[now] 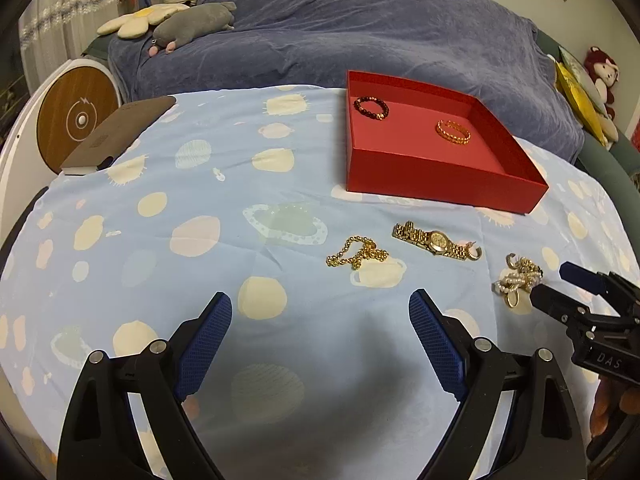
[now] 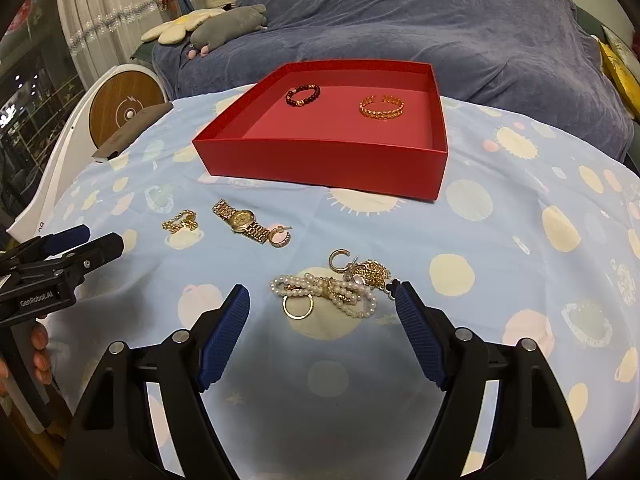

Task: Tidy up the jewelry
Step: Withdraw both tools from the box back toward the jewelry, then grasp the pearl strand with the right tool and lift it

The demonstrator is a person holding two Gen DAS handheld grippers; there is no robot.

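Right wrist view: pearl bracelet (image 2: pixel 328 290) just beyond the spread fingers (image 2: pixel 224 336), untouched.

Home bedroom — blue blanket (image 1: pixel 360 28), plush toys (image 1: pixel 192 26), curtains (image 2: pixel 104 12)

My right gripper (image 2: pixel 322 306) open over pearl strand (image 2: pixel 320 290), gold ring (image 2: pixel 298 307); red box (image 2: pixel 320 156) beyond holds two bracelets.

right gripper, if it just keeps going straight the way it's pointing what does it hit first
Most likely the pearl strand and the ring beside it: the tangled pile lies just ahead of the open right gripper, between its fingertips. Depth is hard to judge; it might touch the cloth just short of them.
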